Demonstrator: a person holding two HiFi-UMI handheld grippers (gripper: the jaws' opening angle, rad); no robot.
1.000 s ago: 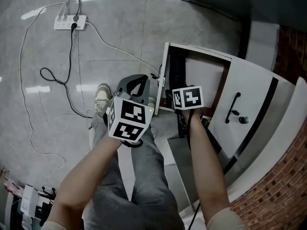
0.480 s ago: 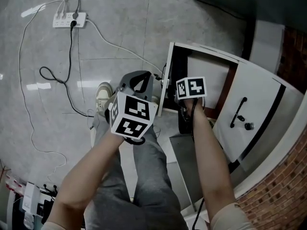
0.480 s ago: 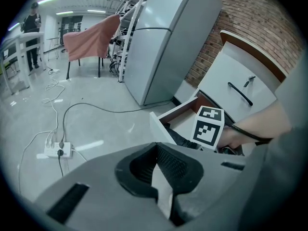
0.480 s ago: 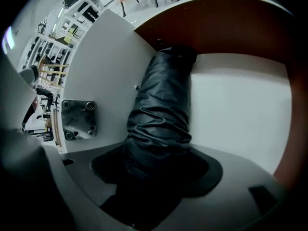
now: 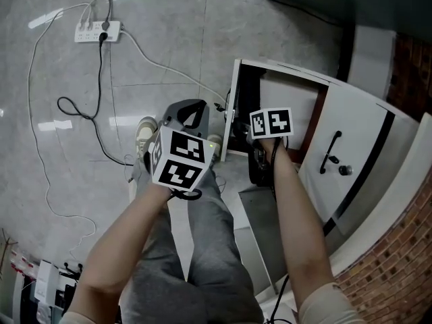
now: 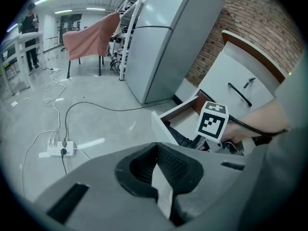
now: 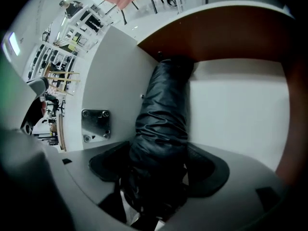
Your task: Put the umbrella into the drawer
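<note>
Now umbrella (image 7: 161, 114) in drawer (image 7: 231, 109), between just-opening right gripper (image 7: 159, 167) jaws.

Two tools (image 6: 156, 172) (image 7: 159, 177), one umbrella (image 7: 163, 114), one drawer (image 5: 233, 106), one power strip (image 5: 98, 30).

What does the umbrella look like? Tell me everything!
The umbrella is black, folded up and wrinkly, like shiny cloth. It lies beside the left wall of the open white drawer, far end near the brown back. Its near end sits between the jaws of the right claw, which have just been opening.
</note>
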